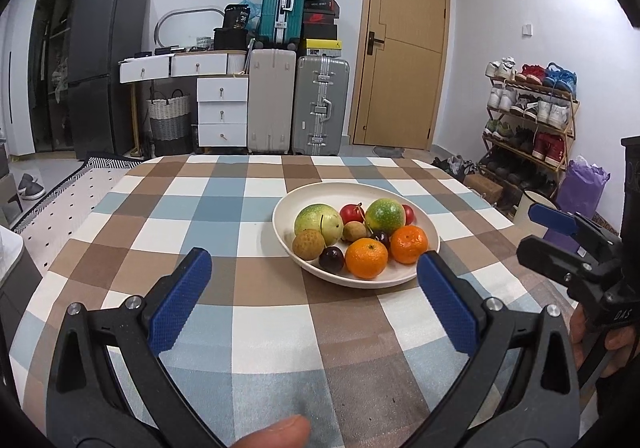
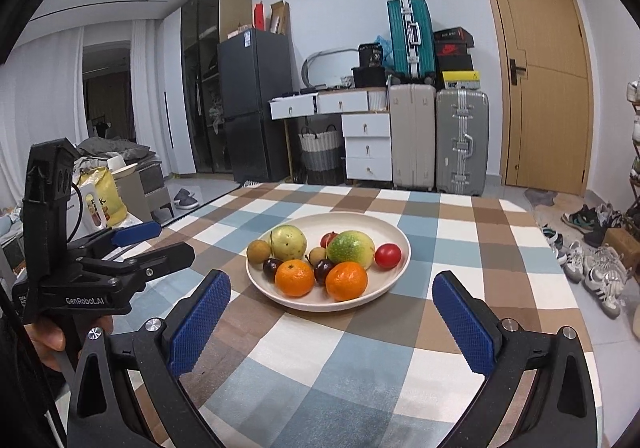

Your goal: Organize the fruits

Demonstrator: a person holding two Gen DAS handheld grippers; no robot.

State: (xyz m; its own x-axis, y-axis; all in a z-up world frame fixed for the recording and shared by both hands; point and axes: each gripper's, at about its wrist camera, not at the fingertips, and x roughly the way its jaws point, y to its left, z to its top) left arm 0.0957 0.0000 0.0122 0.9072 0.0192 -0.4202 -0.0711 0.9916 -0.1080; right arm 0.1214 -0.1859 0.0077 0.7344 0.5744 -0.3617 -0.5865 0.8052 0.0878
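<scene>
From the left wrist, the left gripper hovers over the checked tablecloth with its blue-padded fingers spread wide and nothing between them. Just past the fingertips sits a white plate of fruit — two mandarins at the near edge, dark cherries beside them, two green-yellow passion fruits behind, brown longans and small red fruits among them. The right gripper shows at the right edge, held in a hand, its fingers apart and empty.

From the right wrist, the right gripper is likewise wide open, holding nothing, its pads framing the near side of the plate. All the fruit lies on the plate — mandarins nearest, a red fruit at the right. The left gripper stands at the left, its fingers parted and empty.
</scene>
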